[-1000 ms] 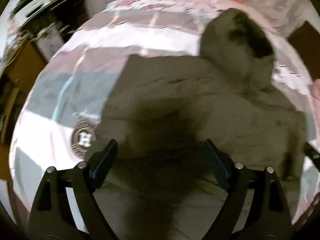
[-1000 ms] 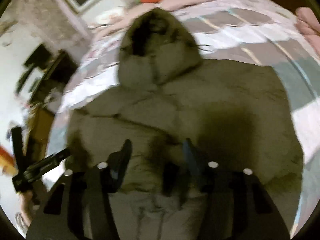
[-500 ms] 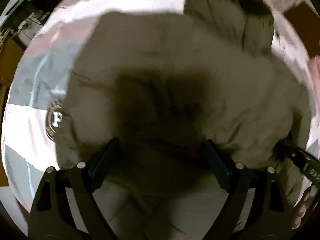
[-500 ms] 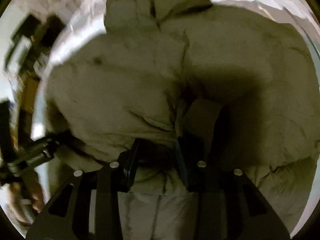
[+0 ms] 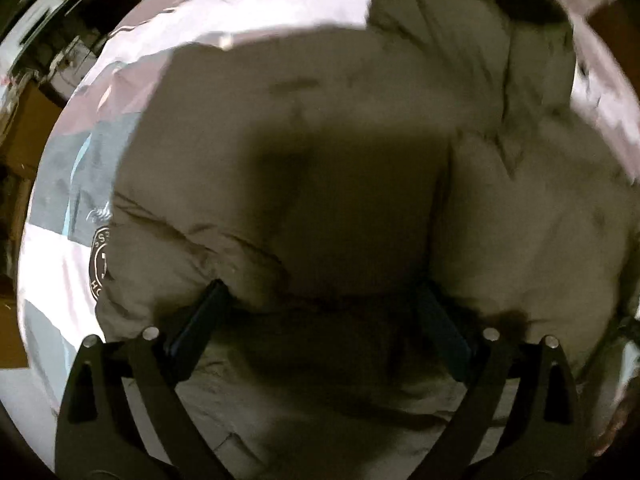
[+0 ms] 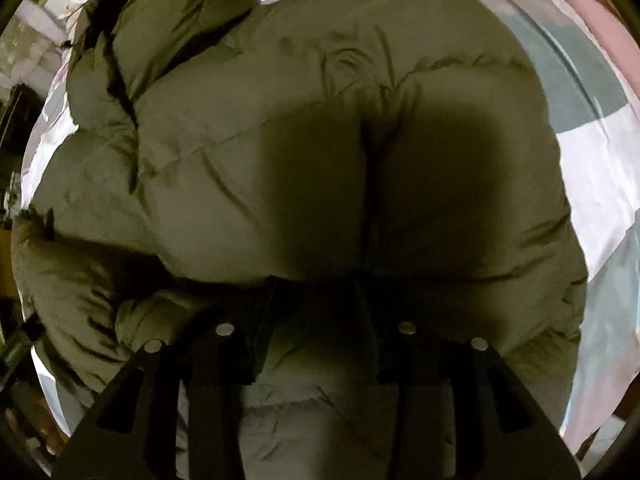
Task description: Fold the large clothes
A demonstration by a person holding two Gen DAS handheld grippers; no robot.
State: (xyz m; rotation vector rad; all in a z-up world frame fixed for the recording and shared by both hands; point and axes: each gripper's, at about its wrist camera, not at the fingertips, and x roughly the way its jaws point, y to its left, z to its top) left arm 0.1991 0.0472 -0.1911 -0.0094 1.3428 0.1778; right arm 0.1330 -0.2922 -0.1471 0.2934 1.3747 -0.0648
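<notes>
1. An olive-green puffer jacket (image 6: 304, 168) lies spread on a bed, filling almost all of both wrist views. Its hood (image 6: 160, 12) points to the far end, with a drawstring loop showing beside it. The padded body bulges in soft quilted sections, and the lower part appears doubled up toward the cameras.
2. The left gripper (image 5: 320, 316) points steeply down at the jacket's near edge. Its jaws stand wide apart and are opening; a ridge of padded fabric lies between them, but the pads do not seem to press on it. This looks like letting go of, or setting up on, a fold edge.
3. The right gripper (image 6: 316, 300) also points steeply down, its tips sunk in shadow against the padding. Its jaws are partly apart and opening slightly. A bulge of fabric sits between them; whether they pinch it I cannot tell.
4. Under the jacket is a bedsheet (image 5: 240, 12) in pink, white and grey-blue blocks. A round printed emblem (image 5: 100, 256) peeks out at the jacket's left edge.
5. Compared with a second ago, both cameras sit much closer to the jacket: the hood has slid to the top of each view, less sheet shows, and the emblem is now half covered.
</notes>
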